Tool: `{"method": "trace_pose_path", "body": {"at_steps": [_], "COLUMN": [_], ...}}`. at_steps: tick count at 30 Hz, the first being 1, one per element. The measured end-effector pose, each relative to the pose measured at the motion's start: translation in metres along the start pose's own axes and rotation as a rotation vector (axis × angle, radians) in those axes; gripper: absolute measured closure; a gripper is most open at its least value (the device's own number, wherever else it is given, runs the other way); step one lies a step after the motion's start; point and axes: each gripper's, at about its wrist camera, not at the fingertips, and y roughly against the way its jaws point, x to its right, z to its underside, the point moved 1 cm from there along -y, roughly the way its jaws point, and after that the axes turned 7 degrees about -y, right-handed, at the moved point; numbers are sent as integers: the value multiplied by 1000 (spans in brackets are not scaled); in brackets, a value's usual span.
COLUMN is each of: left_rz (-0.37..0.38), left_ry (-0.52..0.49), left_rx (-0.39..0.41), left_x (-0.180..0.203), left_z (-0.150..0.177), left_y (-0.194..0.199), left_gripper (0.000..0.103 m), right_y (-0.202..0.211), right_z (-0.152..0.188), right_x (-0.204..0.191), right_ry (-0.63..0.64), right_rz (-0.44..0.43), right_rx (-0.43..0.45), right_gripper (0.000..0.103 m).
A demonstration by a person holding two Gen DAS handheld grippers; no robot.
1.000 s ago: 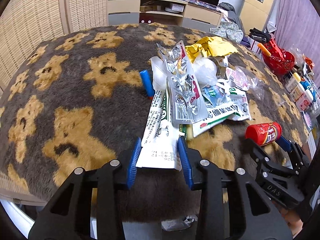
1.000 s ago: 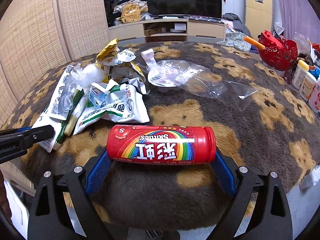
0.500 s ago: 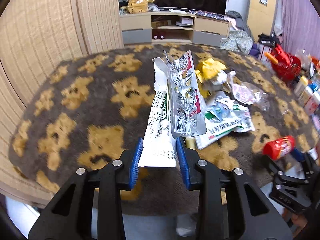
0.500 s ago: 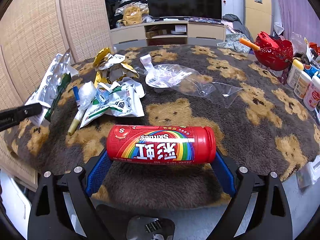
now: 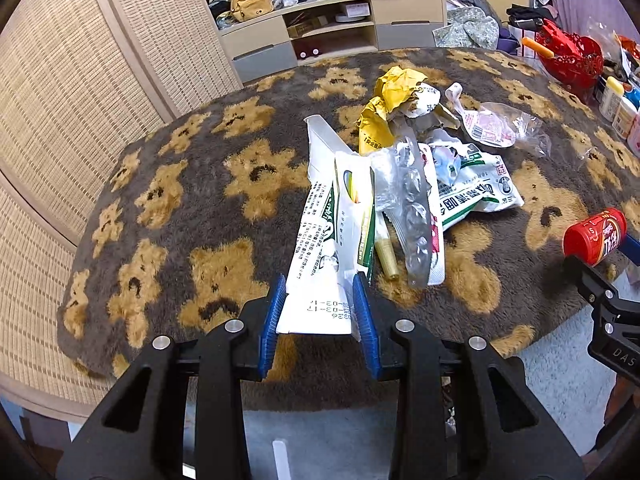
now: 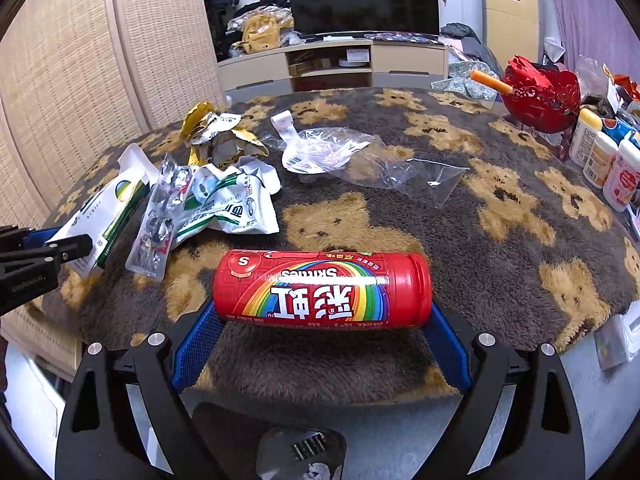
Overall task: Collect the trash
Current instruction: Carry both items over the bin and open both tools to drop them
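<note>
My left gripper (image 5: pixel 318 312) is shut on a white-and-green flattened carton (image 5: pixel 328 240), lifted above the table's front edge; a silver blister pack (image 5: pixel 416 220) hangs against it. My right gripper (image 6: pixel 320 320) is shut on a red Skittles tube (image 6: pixel 322 290), held crosswise by its two ends, also seen in the left wrist view (image 5: pixel 596 234). On the bear-pattern table cover (image 5: pixel 200 208) lie a white-green pouch (image 5: pixel 472 192), a crumpled yellow wrapper (image 5: pixel 388 108), a clear plastic bag (image 6: pixel 360 156) and a gold stick (image 5: pixel 386 256).
A red basket (image 6: pixel 540 100) and several small bottles (image 6: pixel 600 156) stand at the table's right edge. A wicker screen (image 5: pixel 80 100) is on the left. A TV cabinet (image 6: pixel 332 64) stands behind. The floor (image 5: pixel 320 440) lies below both grippers.
Both grippers have lifted and drawn back from the table with their loads. The carton and blister pack came up off the pile. The blue tube beside the pile is out of view.
</note>
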Motion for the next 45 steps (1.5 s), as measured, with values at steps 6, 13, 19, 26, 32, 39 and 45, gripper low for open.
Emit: {"method": "trace_pose_path", "body": {"at_steps": [6, 13, 19, 26, 32, 39, 45], "left_rz": [16, 62, 108, 169, 233, 308, 351], "left_ry": [23, 67, 94, 103, 128, 91, 84], "left_rx": [19, 44, 44, -4, -60, -110, -151], "left_x": [8, 23, 42, 66, 85, 110, 123], "left_z": [19, 65, 113, 168, 201, 218, 227], "left_y": [24, 61, 84, 84, 62, 35, 18], "left_gripper": [70, 70, 70, 70, 70, 70, 69], "right_y": [22, 60, 85, 94, 85, 57, 40], "right_z": [5, 30, 65, 109, 134, 157, 165], "right_x": [4, 9, 15, 15, 14, 21, 21], "right_ry": [-5, 13, 22, 43, 51, 3, -10], "right_rz": [-11, -11, -7, -1, -4, -23, -24], "right_rx": [13, 12, -12, -74, -136, -259, -325], "right_gripper": [11, 10, 10, 10, 10, 10, 10]}}
